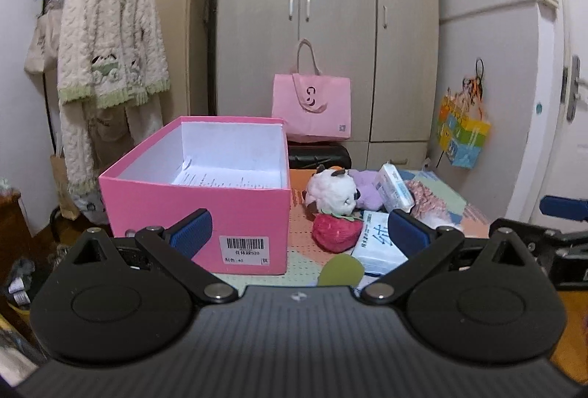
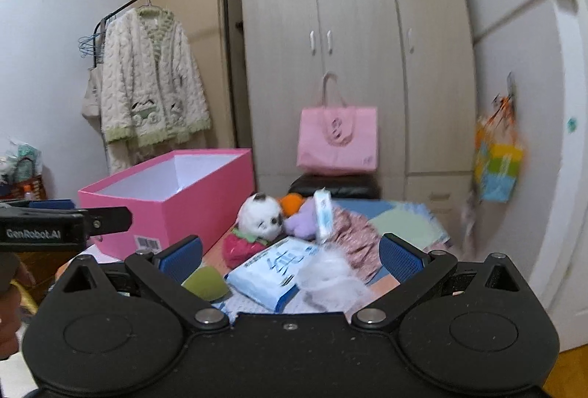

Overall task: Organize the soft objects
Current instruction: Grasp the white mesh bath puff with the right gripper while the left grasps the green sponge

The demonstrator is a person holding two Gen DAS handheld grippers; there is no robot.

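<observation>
**Both grippers spread wide, nothing held, soft things piled beside the pink box**

Your left gripper (image 1: pixel 299 230) hangs with its blue pads far apart and nothing between them. Through the gap you look at the near corner of the pink box (image 1: pixel 194 210), which stands lidless with white paper lying on its floor, a barcode label on the near end wall.

Your right gripper (image 2: pixel 290 256) is likewise spread wide and empty; its view is somewhat blurred.

The soft things lie in a heap just right of the box, on a patterned surface (image 1: pixel 301 264):

- a white plush animal (image 1: pixel 332 194) with dark and orange patches, lying against the box's right side;
- a red strawberry plush (image 1: pixel 336 230) touching the white one, nearer to you;
- a lilac plush (image 1: pixel 364 190) behind them, with an orange soft item (image 2: pixel 290 203) at its left (seen only from the right wrist);
- a light-blue tissue pack (image 1: pixel 378 243) lying flat, and a smaller tissue pack (image 1: pixel 395 190) tilted beyond it;
- a pink floral cloth (image 1: pixel 428 199) at the far right;
- a green rounded piece (image 1: pixel 340 269) closest to you;
- a white fluffy mass (image 2: pixel 330 276) in front of the right gripper (too blurred to identify).

Beyond stand a wardrobe (image 1: pixel 330 12) and a pink tote bag (image 1: pixel 310 107).
</observation>
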